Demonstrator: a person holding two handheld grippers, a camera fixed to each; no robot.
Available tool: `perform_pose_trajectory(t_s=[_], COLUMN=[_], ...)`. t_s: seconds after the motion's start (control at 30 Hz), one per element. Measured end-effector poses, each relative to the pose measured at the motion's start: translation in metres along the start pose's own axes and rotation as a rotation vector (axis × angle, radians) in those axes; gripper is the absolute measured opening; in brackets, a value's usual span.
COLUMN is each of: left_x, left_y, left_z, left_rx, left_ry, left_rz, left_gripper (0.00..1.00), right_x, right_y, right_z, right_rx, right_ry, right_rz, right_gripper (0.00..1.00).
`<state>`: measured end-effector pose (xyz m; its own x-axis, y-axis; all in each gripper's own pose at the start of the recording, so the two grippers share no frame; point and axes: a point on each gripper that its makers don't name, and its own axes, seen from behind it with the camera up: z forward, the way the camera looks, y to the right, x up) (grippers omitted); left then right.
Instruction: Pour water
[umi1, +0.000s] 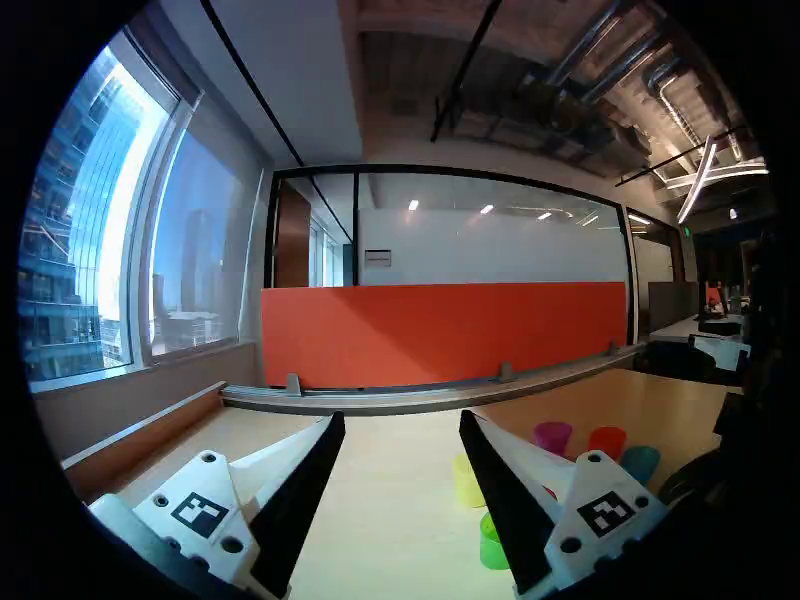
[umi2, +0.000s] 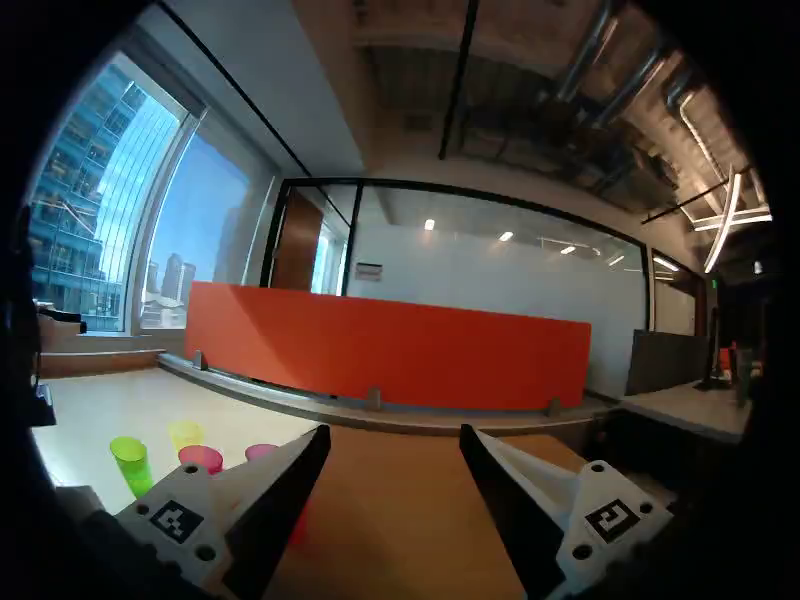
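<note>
My left gripper (umi1: 400, 430) stands open above the wooden table (umi1: 400, 500), nothing between its fingers. Just right of it are several translucent cups: a yellow cup (umi1: 466, 482), a green cup (umi1: 490, 543), a magenta cup (umi1: 552, 436), a red cup (umi1: 607, 441) and a teal cup (umi1: 640, 463). My right gripper (umi2: 393, 440) is also open and empty over the table (umi2: 400, 520). To its left stand a green cup (umi2: 130, 464), a yellow cup (umi2: 185, 434) and two pink cups (umi2: 201, 458), partly hidden behind the left finger.
An orange divider panel (umi1: 440, 330) runs along the table's far edge on a metal rail (umi1: 420, 395). Large windows (umi1: 100, 260) fill the left wall. More desks with dark equipment (umi1: 715, 345) lie at the right. A dark object (umi2: 25, 330) sits at the left edge.
</note>
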<state>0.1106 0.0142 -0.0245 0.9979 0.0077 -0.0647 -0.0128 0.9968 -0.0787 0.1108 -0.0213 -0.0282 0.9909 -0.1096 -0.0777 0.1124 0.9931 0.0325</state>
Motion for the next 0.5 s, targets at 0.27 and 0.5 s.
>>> perform_pose_trajectory(t_s=[0.27,0.5], left_x=[-0.009,-0.016], left_y=[-0.008,-0.012], left_z=[-0.002,-0.002], left_rx=[0.049,0.074], left_ry=[0.002,0.006], left_rz=[0.015,0.026], left_gripper=[0.84,0.85], right_x=[-0.005,-0.011], right_y=[0.013,0.014], right_z=[-0.004,-0.005], right_rx=[-0.055,-0.063], right_ry=[0.003,0.004], right_rz=[0.027,0.043], right_gripper=[1.00,1.00])
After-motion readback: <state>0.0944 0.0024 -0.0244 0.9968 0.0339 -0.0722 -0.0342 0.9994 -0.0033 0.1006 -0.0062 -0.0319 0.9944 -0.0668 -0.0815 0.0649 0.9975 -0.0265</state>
